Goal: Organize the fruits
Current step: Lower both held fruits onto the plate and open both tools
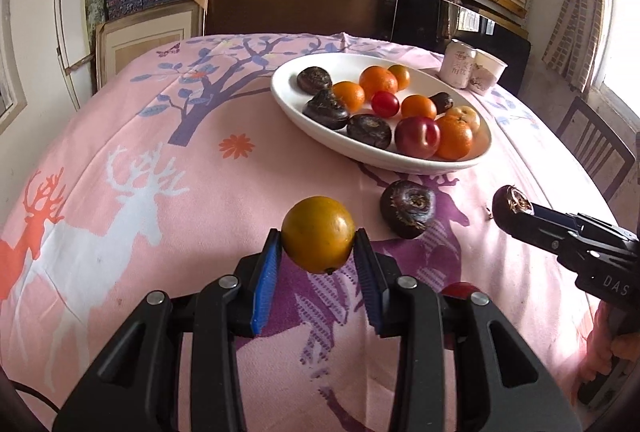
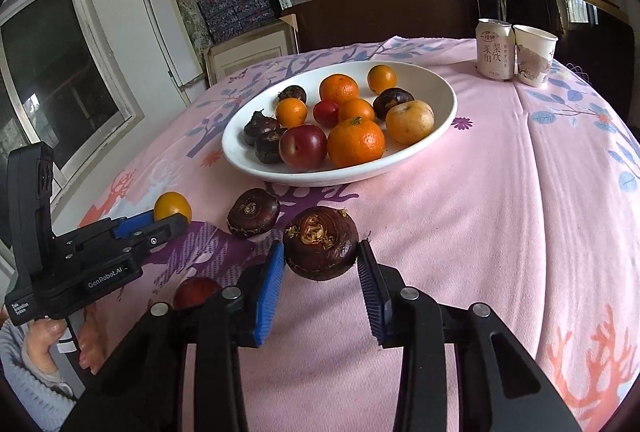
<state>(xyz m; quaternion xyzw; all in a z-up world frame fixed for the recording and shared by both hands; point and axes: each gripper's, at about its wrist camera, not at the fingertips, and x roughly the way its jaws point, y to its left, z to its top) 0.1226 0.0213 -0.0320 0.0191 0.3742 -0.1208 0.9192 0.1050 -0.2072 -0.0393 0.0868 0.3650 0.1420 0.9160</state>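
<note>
Here, each hand-held gripper carries one fruit in front of the white dish.

The left hand-held gripper (image 1: 318,246) is clamped on a yellow-orange citrus fruit (image 1: 318,234), its blue pads pressing both sides, the fruit held clear of the pink patterned cloth (image 1: 160,112) on the counter. The right hand-held gripper (image 2: 321,259) has its pads against a dark water chestnut (image 2: 321,242), gripping it above the cloth. Between the two, near the dish's front rim, a second water chestnut (image 2: 253,217) lies on the cloth. A red fruit (image 2: 196,291) sits nearer, partly hidden behind the gripper bodies. The white oval dish (image 2: 440,88) farther back holds oranges, plums, a pale round fruit and more chestnuts. At the far right stand a can (image 2: 494,48) and a paper cup (image 2: 534,54), touching.
</note>
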